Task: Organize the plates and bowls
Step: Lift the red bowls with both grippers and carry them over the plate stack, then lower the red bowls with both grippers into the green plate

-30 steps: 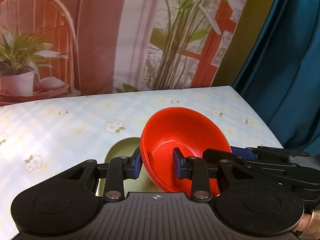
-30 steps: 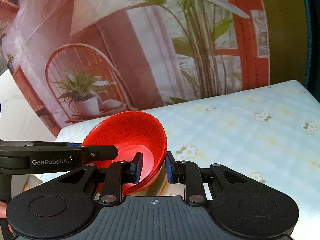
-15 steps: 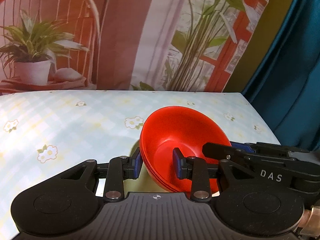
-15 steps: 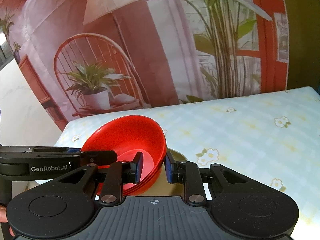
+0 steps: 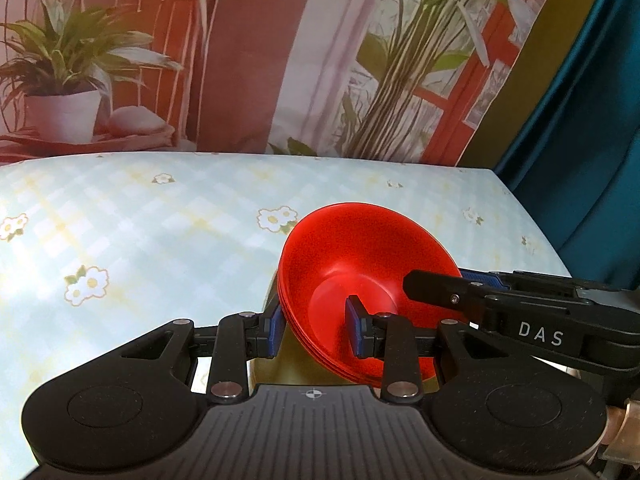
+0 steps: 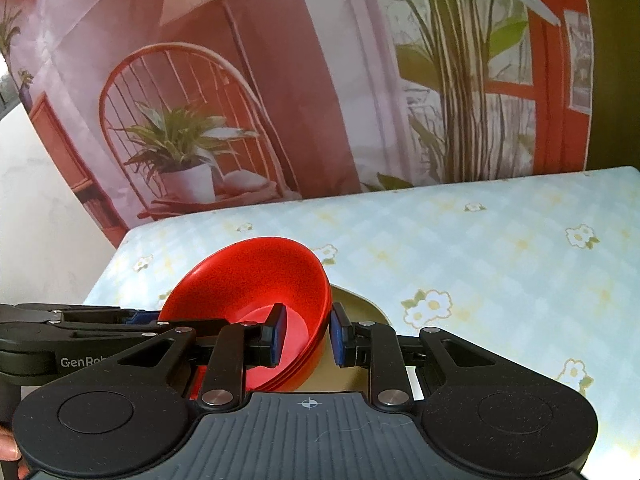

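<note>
A stack of nested red bowls [image 5: 368,264] hangs tilted between both grippers, low over the flowered tablecloth. My left gripper [image 5: 315,329] is shut on the stack's left wall, one blue pad outside and one inside. My right gripper [image 6: 308,334] is shut on the opposite wall of the red bowls [image 6: 256,280] in the same way. Each gripper also shows in the other's view: right gripper [image 5: 444,280], left gripper [image 6: 154,317]. A pale olive plate [image 6: 362,306] lies under the stack, mostly hidden; whether the bowls touch the plate [image 5: 288,360] I cannot tell.
The table [image 5: 160,232] wears a light blue checked cloth with white flowers. A printed backdrop of a chair and plants [image 6: 188,148] hangs behind it. A teal curtain [image 5: 592,128] stands at the right, a white wall [image 6: 36,208] at the left. A fingertip [image 6: 8,450] shows at the lower left.
Both grippers have carried the red bowls lower and sideways along the table, so more tablecloth shows ahead. Less of the olive plate shows beside the stack. Both grips are unchanged.
</note>
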Available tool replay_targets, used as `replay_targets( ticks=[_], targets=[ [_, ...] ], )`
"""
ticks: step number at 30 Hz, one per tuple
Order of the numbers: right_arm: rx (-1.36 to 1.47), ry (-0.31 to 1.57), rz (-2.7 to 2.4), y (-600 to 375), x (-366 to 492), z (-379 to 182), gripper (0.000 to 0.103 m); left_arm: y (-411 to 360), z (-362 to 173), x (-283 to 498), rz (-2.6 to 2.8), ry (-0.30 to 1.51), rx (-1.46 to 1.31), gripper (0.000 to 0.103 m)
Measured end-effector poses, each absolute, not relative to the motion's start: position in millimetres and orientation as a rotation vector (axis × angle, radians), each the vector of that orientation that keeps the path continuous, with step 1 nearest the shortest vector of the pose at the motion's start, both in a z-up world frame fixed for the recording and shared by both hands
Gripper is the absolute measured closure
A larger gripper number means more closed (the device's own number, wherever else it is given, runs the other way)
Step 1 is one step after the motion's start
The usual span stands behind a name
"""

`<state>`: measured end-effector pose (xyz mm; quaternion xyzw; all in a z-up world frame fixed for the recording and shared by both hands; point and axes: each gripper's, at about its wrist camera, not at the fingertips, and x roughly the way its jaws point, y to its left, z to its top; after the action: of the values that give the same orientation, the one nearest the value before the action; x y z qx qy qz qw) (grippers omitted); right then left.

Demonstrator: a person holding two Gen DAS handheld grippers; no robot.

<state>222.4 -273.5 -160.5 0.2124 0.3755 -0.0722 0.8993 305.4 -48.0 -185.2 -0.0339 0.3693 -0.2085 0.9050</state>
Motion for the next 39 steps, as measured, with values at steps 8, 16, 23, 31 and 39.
replay_targets(
  ticks=[8,16,23,31,39],
  targets=[
    [0.426,0.785,-0.16,-279.4,220.6,-170.1,0.081,-54.5,-196.2,312.9,-0.422,0.786,-0.062,0.069],
    [0.435,0.802,-0.161,-284.5,220.3,-180.3,0.085,-59.4,-201.2,316.9,-0.408,0.8,-0.05,0.069],
    [0.434,0.806,-0.154,-285.0,220.4,-184.4,0.09,-60.5,-204.2,318.8,-0.397,0.806,-0.046,0.069],
    [0.432,0.807,-0.162,-283.8,218.7,-183.4,0.09,-64.3,-203.3,317.0,-0.396,0.8,-0.041,0.069],
    [0.423,0.806,-0.172,-283.3,217.1,-181.2,0.09,-62.2,-202.2,314.7,-0.391,0.794,-0.036,0.069]
  ],
)
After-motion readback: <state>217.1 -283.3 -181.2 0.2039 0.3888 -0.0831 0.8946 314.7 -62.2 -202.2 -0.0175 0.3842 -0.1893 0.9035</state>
